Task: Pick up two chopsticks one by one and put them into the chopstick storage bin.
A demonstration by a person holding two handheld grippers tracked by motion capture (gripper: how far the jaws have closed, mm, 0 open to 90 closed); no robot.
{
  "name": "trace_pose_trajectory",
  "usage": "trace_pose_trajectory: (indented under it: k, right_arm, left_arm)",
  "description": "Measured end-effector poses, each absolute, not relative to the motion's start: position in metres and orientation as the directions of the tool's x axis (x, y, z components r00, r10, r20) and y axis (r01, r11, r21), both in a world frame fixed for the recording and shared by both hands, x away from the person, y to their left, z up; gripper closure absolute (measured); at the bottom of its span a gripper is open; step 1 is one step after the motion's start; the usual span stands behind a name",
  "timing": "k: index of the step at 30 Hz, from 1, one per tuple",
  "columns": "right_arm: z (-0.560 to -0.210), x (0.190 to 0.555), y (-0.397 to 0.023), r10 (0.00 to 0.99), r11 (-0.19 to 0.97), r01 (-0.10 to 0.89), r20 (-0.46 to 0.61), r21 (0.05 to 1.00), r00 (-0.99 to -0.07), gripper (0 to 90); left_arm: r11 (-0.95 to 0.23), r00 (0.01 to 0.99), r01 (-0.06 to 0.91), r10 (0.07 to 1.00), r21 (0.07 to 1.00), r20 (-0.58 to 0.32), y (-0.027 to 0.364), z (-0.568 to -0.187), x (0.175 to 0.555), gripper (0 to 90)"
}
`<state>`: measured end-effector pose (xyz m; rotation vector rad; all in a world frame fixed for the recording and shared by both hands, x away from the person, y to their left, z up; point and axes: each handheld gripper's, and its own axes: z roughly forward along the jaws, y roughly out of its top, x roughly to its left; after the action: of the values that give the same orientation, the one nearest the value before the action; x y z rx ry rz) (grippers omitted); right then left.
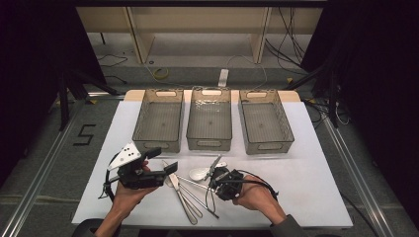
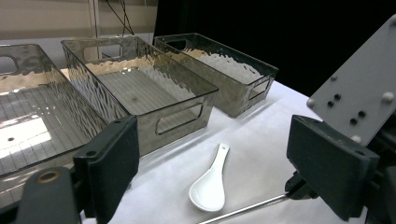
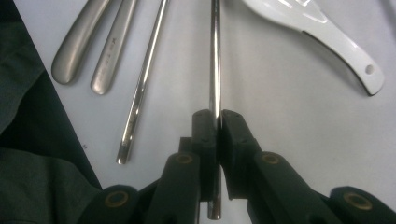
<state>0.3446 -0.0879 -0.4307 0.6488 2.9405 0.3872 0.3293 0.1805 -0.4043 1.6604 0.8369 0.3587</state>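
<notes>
Pick-up step: right gripper (image 3: pixel 215 122), jaws clamped on a thin metal rod (image 3: pixel 215 56) lying on the table beside the white spoon (image 3: pixel 313 28); left gripper (image 2: pixel 224 158) gapes, holding nothing (next, probably: lift clear, carry toward a bin (image 1: pixel 209 123)).

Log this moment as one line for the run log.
right gripper: shut on metal rod | left gripper: open, empty | white spoon: on table | three bins: empty
</notes>
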Motion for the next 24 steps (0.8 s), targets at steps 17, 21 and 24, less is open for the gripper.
trace_pose_trajectory:
  k: [17,21,24]
  right_arm:
    - [-0.401,0.339,-0.097,0.416,0.872,0.369,-0.091,0.32,-0.905,85.5]
    - [-0.391,0.338,-0.101,0.439,0.852,0.379,-0.1,0.36,-0.893,85.5]
    - [-0.384,0.338,-0.104,0.442,0.845,0.372,-0.11,0.385,-0.89,85.5]
  left_arm:
    - [-0.039,0.685,0.365,0.688,0.93,-0.24,0.18,-0.406,0.331,16.6]
    - [-0.029,0.666,0.412,0.692,0.911,-0.279,0.176,-0.41,0.332,16.5]
    - [-0.042,0.644,0.455,0.705,0.889,-0.296,0.172,-0.413,0.334,16.4]
